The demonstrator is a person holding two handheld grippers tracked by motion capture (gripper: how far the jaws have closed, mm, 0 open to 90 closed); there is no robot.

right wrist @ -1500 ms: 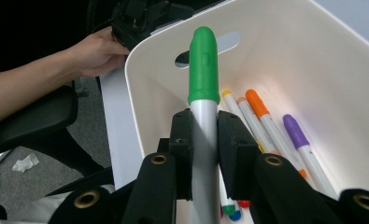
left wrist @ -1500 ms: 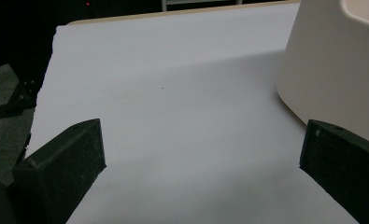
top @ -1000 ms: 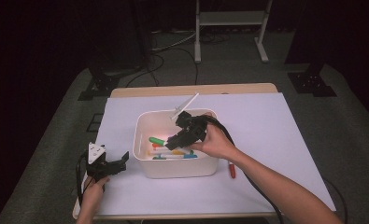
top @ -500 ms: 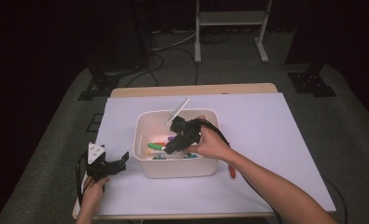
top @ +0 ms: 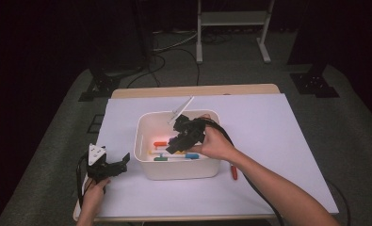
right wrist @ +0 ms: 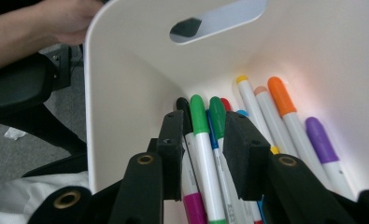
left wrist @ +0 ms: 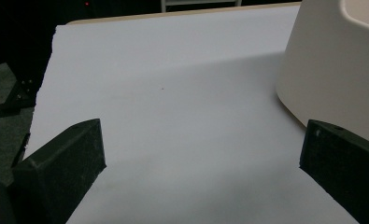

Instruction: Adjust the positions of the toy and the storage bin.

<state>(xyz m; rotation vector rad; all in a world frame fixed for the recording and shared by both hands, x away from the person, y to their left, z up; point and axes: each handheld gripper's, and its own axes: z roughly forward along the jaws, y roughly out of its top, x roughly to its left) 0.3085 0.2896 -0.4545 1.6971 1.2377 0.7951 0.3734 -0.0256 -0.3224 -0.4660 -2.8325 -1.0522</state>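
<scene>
Right tongs (top: 174,147): I hold them tipped down inside the white bin (top: 143,141), jaws narrow around a green marker (right wrist: 202,144).
Left tongs (top: 112,165): wide, low over the table (top: 287,127).
Nearby: red marker (top: 233,172) beside bin.

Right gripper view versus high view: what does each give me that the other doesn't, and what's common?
Right gripper view: jaws apart, straddling a green-capped marker, with an orange-capped marker and a purple-capped marker alongside and a handle slot above. High view: the left gripper open on the white sheet, and a red marker lying outside the bin. Both: the right gripper inside the bin, among markers.
</scene>
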